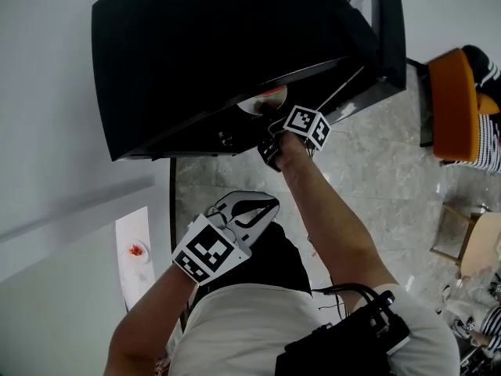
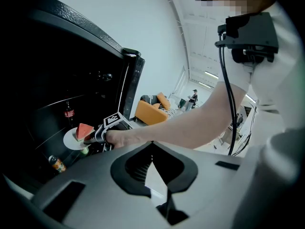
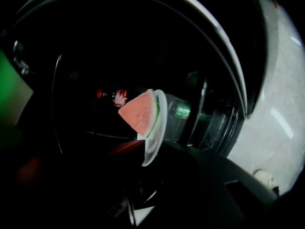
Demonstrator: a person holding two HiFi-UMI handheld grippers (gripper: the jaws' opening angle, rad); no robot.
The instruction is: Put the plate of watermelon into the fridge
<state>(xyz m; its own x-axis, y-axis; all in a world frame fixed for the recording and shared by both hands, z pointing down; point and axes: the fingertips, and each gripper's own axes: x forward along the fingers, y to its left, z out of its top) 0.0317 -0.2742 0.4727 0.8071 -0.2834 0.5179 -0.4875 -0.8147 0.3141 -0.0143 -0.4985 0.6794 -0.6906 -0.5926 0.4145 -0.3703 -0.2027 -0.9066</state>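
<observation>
While right gripper (image 1: 268,116) clamps plate (image 3: 159,123), watermelon (image 3: 138,114) inside fridge (image 1: 196,53)

The person wears a white shirt (image 1: 235,327), black pack (image 1: 344,343), cables (image 1: 344,290).

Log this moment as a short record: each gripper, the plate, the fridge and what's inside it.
right gripper: shut on the plate's rim, reaching inside the fridge
left gripper: jaws together, empty, held back outside the fridge
plate: carries one watermelon wedge
fridge: black, door open
also inside: red-labelled bottle, can
</observation>
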